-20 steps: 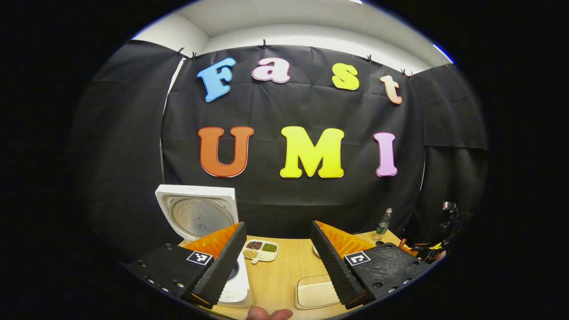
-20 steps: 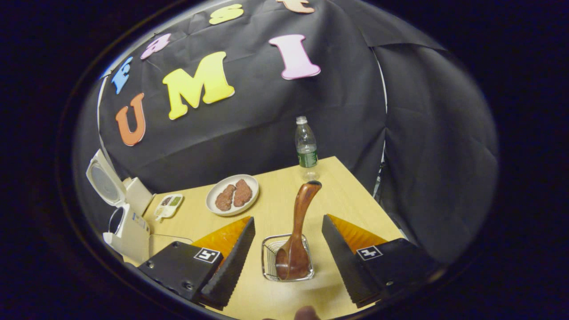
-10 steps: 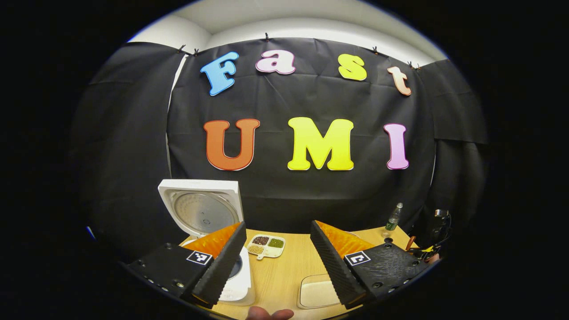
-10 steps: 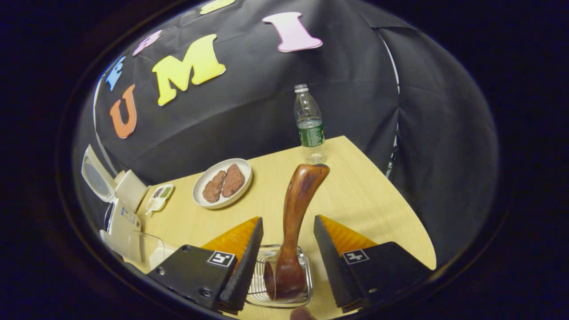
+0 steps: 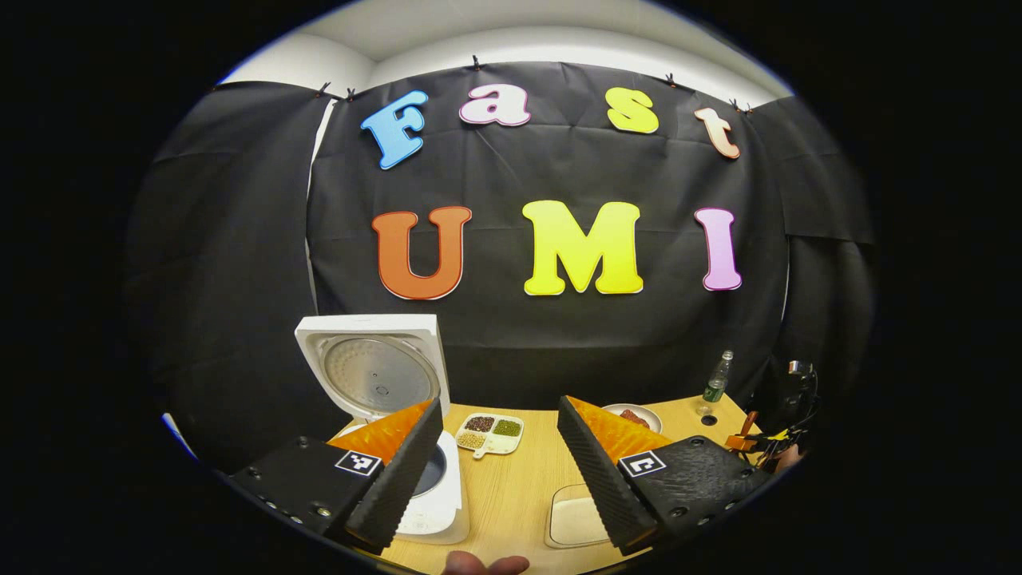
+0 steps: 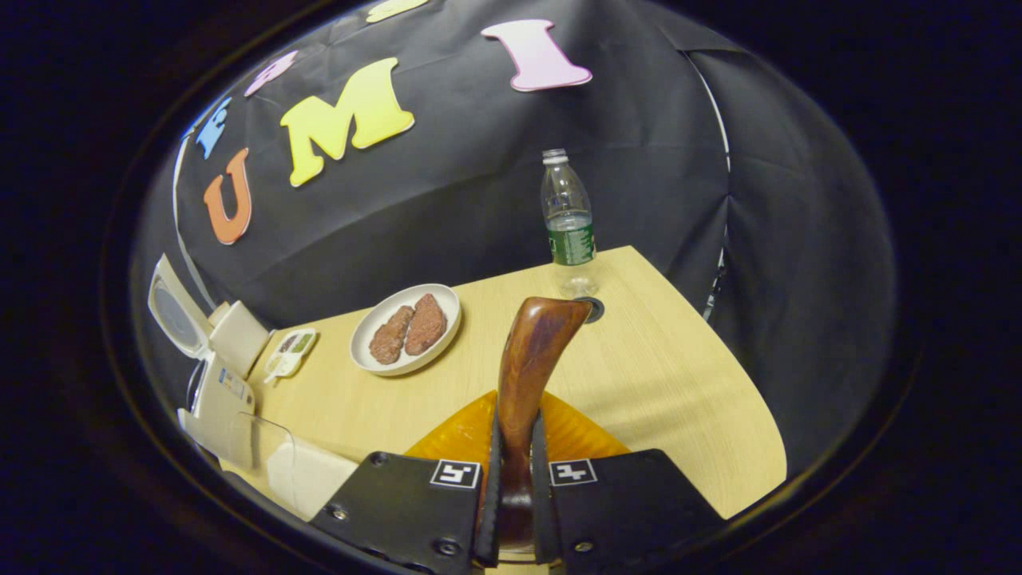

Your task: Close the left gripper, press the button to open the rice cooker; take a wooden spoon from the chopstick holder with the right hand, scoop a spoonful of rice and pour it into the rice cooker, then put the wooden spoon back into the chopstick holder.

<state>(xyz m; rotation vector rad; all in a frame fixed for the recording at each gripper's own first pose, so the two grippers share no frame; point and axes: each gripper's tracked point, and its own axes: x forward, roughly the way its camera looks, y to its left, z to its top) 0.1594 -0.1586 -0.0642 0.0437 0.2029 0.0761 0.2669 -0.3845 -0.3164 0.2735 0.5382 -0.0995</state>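
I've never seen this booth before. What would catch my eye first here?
The wooden spoon stands up mid-frame in the right gripper view, clamped in the right gripper. At the table's left end the white rice cooker stands with its lid up, behind the open left gripper.

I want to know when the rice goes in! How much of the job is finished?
Done: the rice cooker has its lid standing open. In hand: the right gripper has its fingers shut on the wooden spoon. Left: scoop rice, pour it into the cooker, return the spoon. The left gripper is open.
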